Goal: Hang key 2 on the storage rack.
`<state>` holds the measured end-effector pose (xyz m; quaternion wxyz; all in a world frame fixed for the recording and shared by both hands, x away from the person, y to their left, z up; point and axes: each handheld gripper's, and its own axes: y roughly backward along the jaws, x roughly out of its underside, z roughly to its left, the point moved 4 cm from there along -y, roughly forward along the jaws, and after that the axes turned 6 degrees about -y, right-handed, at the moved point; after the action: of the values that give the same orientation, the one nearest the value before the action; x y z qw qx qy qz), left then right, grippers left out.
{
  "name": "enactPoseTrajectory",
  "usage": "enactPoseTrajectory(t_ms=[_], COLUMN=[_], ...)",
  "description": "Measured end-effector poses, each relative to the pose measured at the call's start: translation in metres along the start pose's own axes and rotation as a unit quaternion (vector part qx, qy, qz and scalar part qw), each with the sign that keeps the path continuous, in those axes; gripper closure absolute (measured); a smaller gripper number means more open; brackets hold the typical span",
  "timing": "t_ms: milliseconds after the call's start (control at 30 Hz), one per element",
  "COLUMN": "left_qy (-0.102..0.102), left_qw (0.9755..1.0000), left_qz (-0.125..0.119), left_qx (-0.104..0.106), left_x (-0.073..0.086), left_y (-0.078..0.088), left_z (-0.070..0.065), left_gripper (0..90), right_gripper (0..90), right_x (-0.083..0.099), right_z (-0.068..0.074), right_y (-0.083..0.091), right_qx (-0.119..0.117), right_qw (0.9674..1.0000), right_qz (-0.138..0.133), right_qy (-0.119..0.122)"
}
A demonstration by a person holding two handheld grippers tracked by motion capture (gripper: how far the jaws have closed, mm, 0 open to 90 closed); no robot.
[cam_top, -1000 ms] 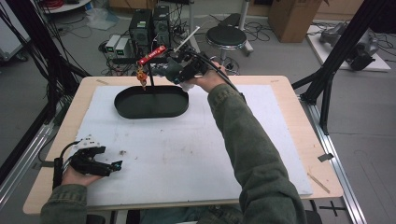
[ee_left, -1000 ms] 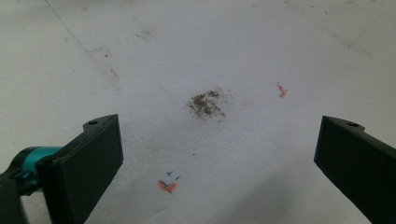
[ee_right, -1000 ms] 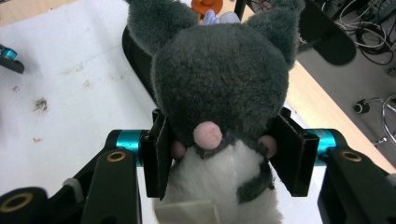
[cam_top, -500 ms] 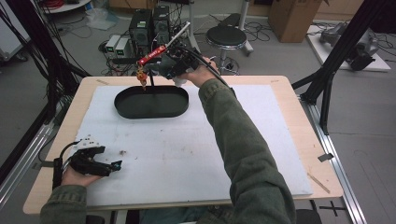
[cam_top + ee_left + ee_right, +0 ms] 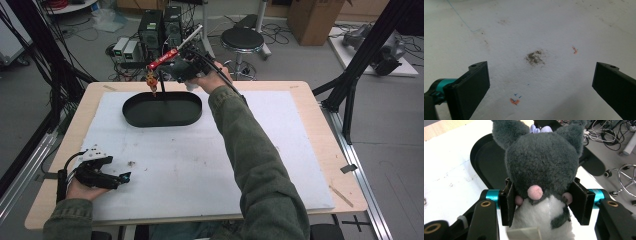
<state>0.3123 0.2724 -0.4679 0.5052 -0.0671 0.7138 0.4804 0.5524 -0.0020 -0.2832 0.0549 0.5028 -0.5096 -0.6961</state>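
A dark grey plush toy (image 5: 541, 160) with a pink nose and white belly sits upright between my right gripper's (image 5: 541, 195) jaws, which are shut on its cheeks. In the high view that right gripper (image 5: 172, 70) hangs over the far rim of a black oval tray (image 5: 170, 112), held by an outstretched arm in a green sleeve. The tray (image 5: 487, 157) lies just behind the toy in the right gripper view. My left gripper (image 5: 107, 176) rests near the table's front left corner. Its jaws (image 5: 540, 66) stand wide open over a dark stain on the white mat, with nothing between them.
A white mat (image 5: 200, 165) covers most of the wooden table (image 5: 320, 95). Behind the table stand a round stool (image 5: 242, 40) and computer cases (image 5: 160, 25) on the floor. Black frame struts (image 5: 350, 85) rise at the right, and more at the left edge.
The right hand has carried the plush toy slightly to the left above the tray's far rim. The left hand and its gripper have stayed in place.
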Motion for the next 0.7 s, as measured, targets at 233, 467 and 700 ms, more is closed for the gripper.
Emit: enactPoseTrajectory(t_ms=[233,467,700], left_qy=[-0.006,-0.009,-0.007], left_qw=[0.9998,0.9998,0.9998], left_qz=[-0.019,-0.019,-0.019], left_qx=[-0.005,-0.005,-0.005], left_x=[-0.004,-0.004,-0.004], left_y=[0.002,0.001,0.001], left_z=[-0.001,-0.001,-0.001], left_gripper=[1.8,1.8,1.8], right_gripper=[36.7,16.0,4.4], right_x=[0.005,0.007,0.012], right_z=[0.007,0.006,-0.004], right_y=[-0.021,-0.02,-0.007], right_qx=[0.02,0.048,0.038], right_qw=[0.9996,0.9988,0.9989], right_qz=[0.018,0.005,-0.016], right_qy=[0.004,0.005,-0.02])
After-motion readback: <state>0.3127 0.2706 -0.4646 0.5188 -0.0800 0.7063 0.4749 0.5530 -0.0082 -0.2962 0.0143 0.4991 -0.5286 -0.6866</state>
